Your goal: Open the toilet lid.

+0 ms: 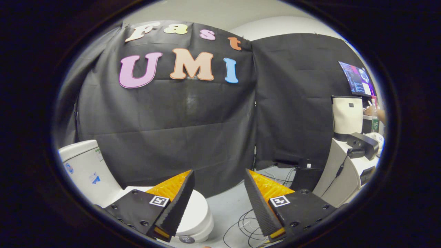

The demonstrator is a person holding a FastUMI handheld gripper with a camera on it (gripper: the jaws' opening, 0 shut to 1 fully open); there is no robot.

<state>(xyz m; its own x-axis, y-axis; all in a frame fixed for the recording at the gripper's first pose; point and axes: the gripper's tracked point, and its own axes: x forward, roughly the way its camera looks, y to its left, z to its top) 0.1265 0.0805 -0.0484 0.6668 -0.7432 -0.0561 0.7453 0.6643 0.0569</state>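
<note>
A white toilet stands low to the left, its tank (84, 165) against the black cloth wall. Its lid (198, 215) lies flat and closed over the bowl, partly hidden behind my left finger (174, 203). My gripper (218, 179) hovers above the toilet with its fingers wide apart and nothing between them. The right finger (262, 203) is over the grey floor, off to the right of the bowl.
Black cables (244, 227) loop on the grey floor right of the toilet. A white desk (344, 172) at the right carries a black device, a cream bag (347, 115) and a monitor (356, 79). A person's hand (375, 112) shows by the desk.
</note>
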